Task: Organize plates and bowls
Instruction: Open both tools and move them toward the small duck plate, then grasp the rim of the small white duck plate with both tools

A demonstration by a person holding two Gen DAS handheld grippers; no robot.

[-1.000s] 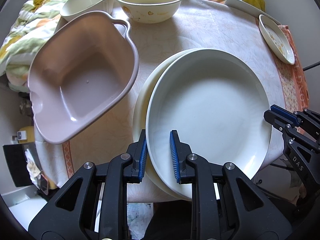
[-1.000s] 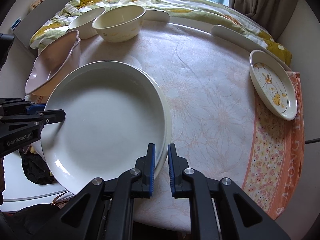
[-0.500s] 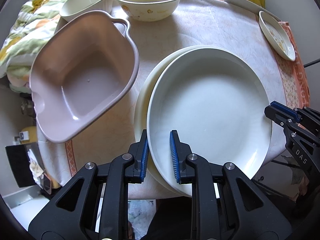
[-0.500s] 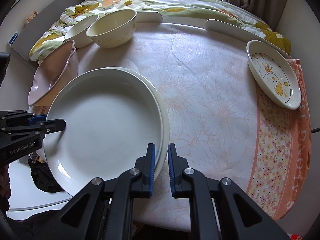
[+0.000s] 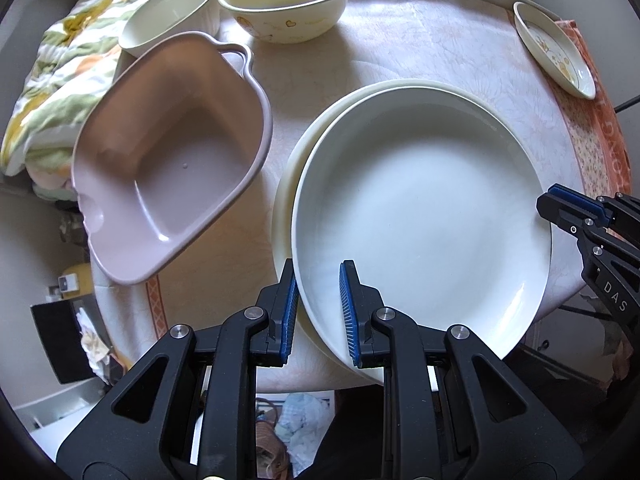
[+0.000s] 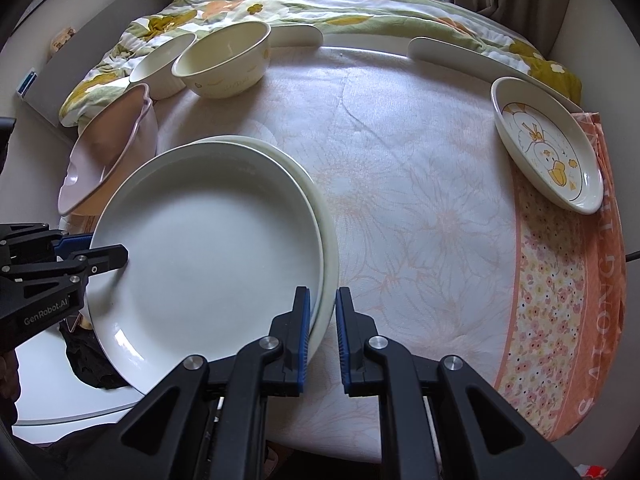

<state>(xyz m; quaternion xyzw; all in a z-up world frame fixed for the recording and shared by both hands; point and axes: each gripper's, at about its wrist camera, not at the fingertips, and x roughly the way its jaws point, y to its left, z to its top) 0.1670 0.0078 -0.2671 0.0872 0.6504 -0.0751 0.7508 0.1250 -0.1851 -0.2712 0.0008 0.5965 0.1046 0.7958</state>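
Plainly, each hand-held gripper [image 5: 318, 312] [image 6: 322, 330] clamps the rim of a glossy round white plate [image 5: 424, 216].

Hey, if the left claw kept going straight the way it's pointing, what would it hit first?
The left claw is already shut on the near rim of the white plate. Pushing on would press that rim toward the cream plate beneath, probably; depth is unclear.
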